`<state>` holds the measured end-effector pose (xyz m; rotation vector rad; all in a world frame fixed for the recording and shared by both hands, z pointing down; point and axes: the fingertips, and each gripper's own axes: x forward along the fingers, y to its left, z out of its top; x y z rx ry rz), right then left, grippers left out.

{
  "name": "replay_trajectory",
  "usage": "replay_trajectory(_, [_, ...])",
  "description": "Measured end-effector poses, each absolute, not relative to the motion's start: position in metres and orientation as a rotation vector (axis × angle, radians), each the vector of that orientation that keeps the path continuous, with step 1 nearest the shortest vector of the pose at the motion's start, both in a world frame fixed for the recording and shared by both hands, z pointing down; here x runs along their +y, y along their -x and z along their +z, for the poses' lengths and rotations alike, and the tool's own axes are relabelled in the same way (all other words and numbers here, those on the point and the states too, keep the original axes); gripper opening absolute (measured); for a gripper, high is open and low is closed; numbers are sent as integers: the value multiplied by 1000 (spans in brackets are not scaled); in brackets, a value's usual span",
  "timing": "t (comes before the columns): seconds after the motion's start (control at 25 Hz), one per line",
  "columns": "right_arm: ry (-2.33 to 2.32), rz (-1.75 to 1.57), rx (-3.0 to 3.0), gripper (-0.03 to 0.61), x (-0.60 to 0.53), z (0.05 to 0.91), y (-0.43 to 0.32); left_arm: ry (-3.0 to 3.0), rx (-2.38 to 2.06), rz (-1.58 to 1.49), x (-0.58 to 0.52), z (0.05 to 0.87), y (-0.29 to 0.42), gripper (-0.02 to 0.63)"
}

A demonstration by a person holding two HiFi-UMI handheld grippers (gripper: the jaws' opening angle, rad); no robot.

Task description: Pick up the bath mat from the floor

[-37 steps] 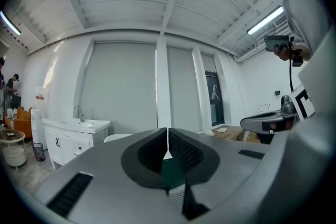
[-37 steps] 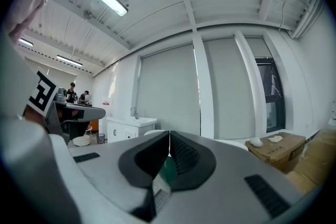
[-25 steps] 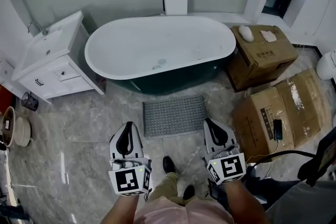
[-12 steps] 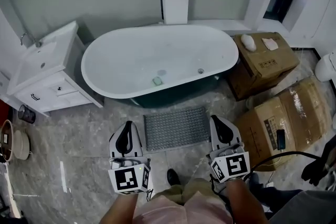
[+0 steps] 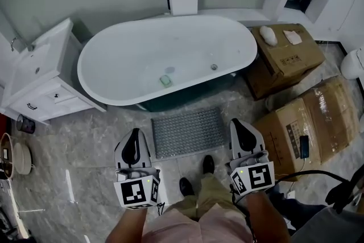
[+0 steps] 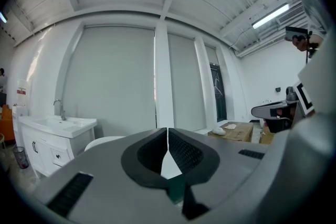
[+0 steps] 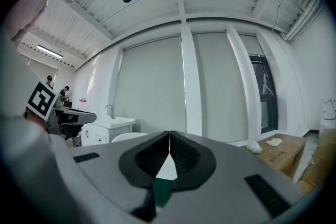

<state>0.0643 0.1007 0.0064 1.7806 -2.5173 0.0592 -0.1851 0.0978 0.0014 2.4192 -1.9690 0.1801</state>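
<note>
A grey ribbed bath mat (image 5: 188, 130) lies flat on the marble floor in front of the white tub (image 5: 165, 60). In the head view my left gripper (image 5: 134, 139) is held at waist height, below and left of the mat, its jaws shut with nothing between them. On the other side my right gripper (image 5: 238, 127) hovers just right of the mat's right edge, also shut and empty. Both gripper views point level at the far wall; the left gripper (image 6: 167, 134) and the right gripper (image 7: 169, 136) show closed jaws, and the mat is out of their sight.
A white vanity with a sink (image 5: 34, 79) stands at the left. Cardboard boxes (image 5: 284, 54) (image 5: 310, 119) crowd the right side, with a phone (image 5: 301, 143) on the nearer one. A small green item (image 5: 165, 80) lies in the tub. The person's shoes (image 5: 208, 164) stand just below the mat.
The view has moved forward: the tub and the mat sit nearer and lower in the picture. One foot has stepped up close to the mat. Both grippers stayed shut.
</note>
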Motion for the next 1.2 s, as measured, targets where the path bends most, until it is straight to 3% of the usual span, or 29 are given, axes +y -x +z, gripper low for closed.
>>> replay_trajectory(0.8, [-1718,152,-2540,17,-23,41,-143,-2261,-2074,301,2,23,144,31])
replay_trajectory(1.2, [-1637,188,-2553,17,-71,67,-145,-2200,-2113,326,-31,38,144,31])
